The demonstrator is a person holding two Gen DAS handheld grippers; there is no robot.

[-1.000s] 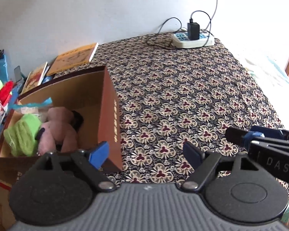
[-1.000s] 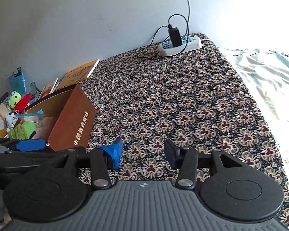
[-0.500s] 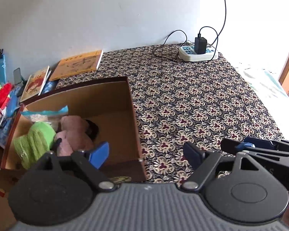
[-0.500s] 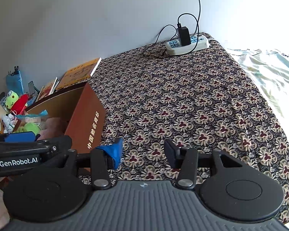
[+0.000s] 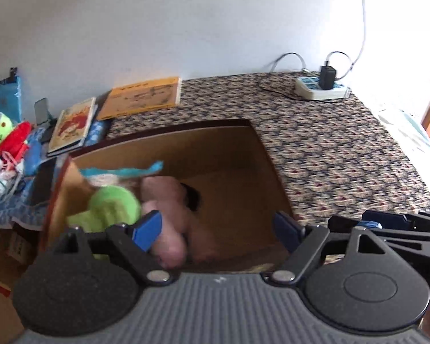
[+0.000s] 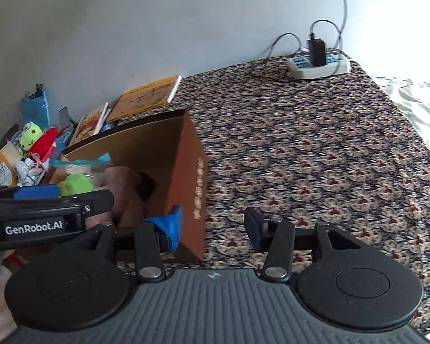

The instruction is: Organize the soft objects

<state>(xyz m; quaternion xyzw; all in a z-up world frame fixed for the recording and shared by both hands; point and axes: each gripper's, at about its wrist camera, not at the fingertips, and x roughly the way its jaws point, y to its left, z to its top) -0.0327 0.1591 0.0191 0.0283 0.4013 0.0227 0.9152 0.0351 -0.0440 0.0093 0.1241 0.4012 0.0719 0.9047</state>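
One box (image 5: 266,154) holds two plush toys — one green (image 5: 111,206), one pink (image 5: 163,197) — both grippers' fingers spread, empty

one box (image 5: 269,154), two books (image 5: 142,99), perhaps three plush toys (image 5: 111,203) inside

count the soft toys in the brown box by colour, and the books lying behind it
green soft toy: 1
pink soft toy: 1
books, orange book and red-and-yellow book: 2
total: 4, with the toys inside the brown box
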